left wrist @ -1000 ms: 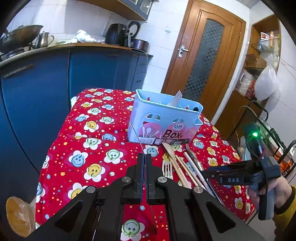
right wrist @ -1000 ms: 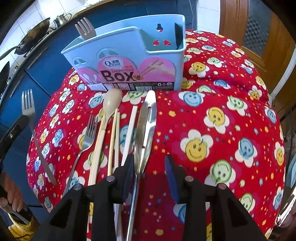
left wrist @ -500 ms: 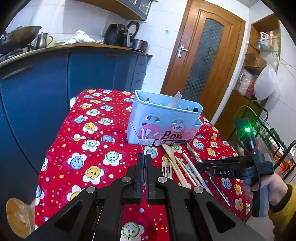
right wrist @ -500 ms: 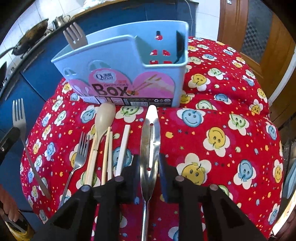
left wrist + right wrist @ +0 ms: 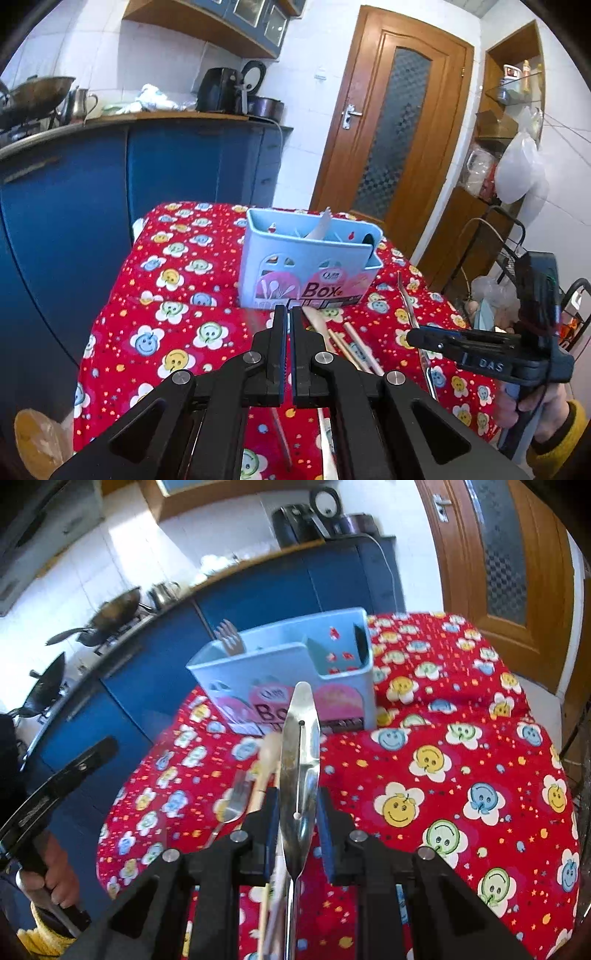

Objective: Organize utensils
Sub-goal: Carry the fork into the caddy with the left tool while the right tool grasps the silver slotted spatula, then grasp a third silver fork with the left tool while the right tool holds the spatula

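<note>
A light-blue utensil box (image 5: 295, 266) (image 5: 280, 664) stands on the red smiley tablecloth (image 5: 443, 775), with a fork (image 5: 229, 640) upright inside it. My right gripper (image 5: 297, 798) (image 5: 410, 338) is shut on a flat slotted steel utensil (image 5: 300, 738) (image 5: 404, 295). The utensil is raised off the cloth and its tip points at the box. My left gripper (image 5: 287, 314) (image 5: 105, 746) is shut on a thin fork handle (image 5: 280, 435) that shows below its fingers; the fork's head is hidden. A wooden spoon (image 5: 317, 321), chopsticks (image 5: 354, 347) and another fork (image 5: 236, 801) lie before the box.
Blue cabinets (image 5: 74, 203) with a wok (image 5: 110, 616) and kettle on the counter run along the left and back. A wooden door (image 5: 399, 129) and a wire rack (image 5: 517, 240) stand to the right. The table drops off at its left and right edges.
My right gripper closed on the slotted steel utensil, then lifted it off the cloth and tilted upward. The left gripper stayed about where it was, still shut.
</note>
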The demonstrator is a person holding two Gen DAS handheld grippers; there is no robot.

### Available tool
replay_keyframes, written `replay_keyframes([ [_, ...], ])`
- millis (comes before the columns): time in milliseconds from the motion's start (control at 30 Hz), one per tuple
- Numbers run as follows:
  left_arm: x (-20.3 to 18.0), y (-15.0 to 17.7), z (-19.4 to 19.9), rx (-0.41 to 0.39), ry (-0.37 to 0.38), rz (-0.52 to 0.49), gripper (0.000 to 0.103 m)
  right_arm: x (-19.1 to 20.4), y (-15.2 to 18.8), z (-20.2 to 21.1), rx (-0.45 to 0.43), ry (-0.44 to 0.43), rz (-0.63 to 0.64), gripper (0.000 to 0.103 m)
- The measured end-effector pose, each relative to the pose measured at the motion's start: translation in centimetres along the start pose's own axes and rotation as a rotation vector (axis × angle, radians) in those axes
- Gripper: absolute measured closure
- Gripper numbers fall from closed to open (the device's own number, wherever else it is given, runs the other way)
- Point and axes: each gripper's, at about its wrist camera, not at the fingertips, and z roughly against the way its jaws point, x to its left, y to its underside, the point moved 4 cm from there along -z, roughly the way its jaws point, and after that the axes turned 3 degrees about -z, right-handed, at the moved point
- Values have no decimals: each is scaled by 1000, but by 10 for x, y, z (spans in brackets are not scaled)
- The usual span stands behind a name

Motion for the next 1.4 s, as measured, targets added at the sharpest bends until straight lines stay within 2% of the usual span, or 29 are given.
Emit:
replay_keyframes([
  [300, -10, -7, 9, -13, -10, -21, 102, 10, -5, 28, -95, -40, 9, 81],
  [433, -8, -6, 5, 20, -23, -24, 102, 9, -7, 35, -114, -42, 6, 81],
  [600, 2, 2, -13, 130, -20, 15, 100, 5, -5, 41, -132, -44, 0, 81],
  [700, 6, 10, -28, 191, -21, 28, 92, 4, -3, 43, -134, -47, 3, 81],
  [867, 11, 22, -55, 286, -13, 45, 88, 4, -1, 43, -131, -50, 5, 81],
  [1133, 17, 38, -98, 476, -31, 38, 88, 1, 0, 43, -127, -54, 1, 81],
  [1400, 25, 41, -122, 595, -41, 76, 88, -6, 1, 41, -120, -54, -4, 81],
])
